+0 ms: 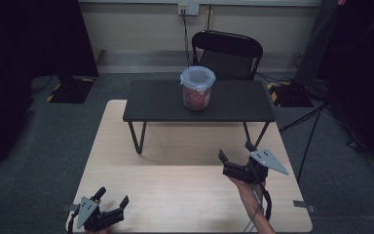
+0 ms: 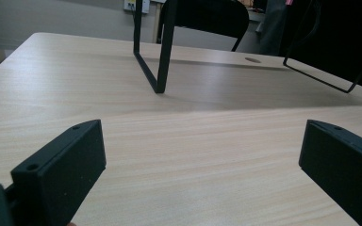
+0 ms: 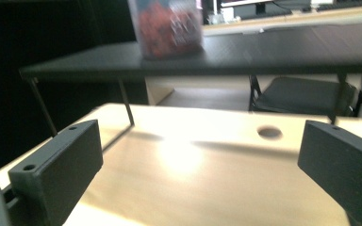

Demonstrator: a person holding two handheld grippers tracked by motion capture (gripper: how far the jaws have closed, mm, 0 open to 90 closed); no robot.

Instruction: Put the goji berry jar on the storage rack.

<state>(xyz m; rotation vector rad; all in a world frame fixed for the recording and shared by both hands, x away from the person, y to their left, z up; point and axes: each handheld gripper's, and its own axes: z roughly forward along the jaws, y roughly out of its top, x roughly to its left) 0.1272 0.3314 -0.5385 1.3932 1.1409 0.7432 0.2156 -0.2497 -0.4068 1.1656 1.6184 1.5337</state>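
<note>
A clear plastic jar with a pale lid and red contents stands upright on a low black shelf, near the middle of its top. In the right gripper view the jar shows blurred at the upper edge, resting on the dark shelf.

The shelf stands on thin black wire legs at the far part of the light wooden tabletop. In the left gripper view one of those legs rises from the wood of the tabletop.

The right gripper is held above the right side of the tabletop, in front of the shelf and well apart from the jar. Its fingers are spread wide, with bare wood between them and nothing in their hold. A round hole shows in the tabletop ahead of them.

The left gripper sits low at the near left corner of the tabletop, far from the jar. Its fingers are also spread wide and hold nothing.

Behind the shelf stands a black chair, and a wall socket sits on the wall beyond. Grey carpet surrounds the table.
</note>
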